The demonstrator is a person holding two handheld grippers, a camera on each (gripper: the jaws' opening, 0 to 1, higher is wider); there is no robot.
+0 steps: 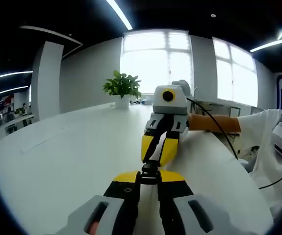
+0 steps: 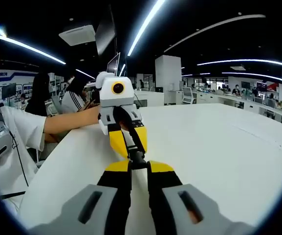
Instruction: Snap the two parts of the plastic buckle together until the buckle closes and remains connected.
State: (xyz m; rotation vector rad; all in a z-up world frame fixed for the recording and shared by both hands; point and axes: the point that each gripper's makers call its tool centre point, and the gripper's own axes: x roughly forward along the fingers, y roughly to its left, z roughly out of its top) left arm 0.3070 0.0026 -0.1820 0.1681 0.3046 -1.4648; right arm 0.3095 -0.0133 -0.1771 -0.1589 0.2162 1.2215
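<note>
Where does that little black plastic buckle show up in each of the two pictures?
Left gripper view: the black buckle sits just below centre, pinched between both grippers' yellow fingers.
Right gripper view: the buckle sits below centre, again between the two sets of yellow fingers.
Shared landmark: the white table under both grippers.

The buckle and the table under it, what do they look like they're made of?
The buckle looks like black molded plastic with a dull finish, though it is small and mostly hidden between the left gripper and the right gripper. The table looks like white laminate or painted board, smooth with a soft sheen: it shows pale window glare. Which of those it is, the look leaves open.
</note>
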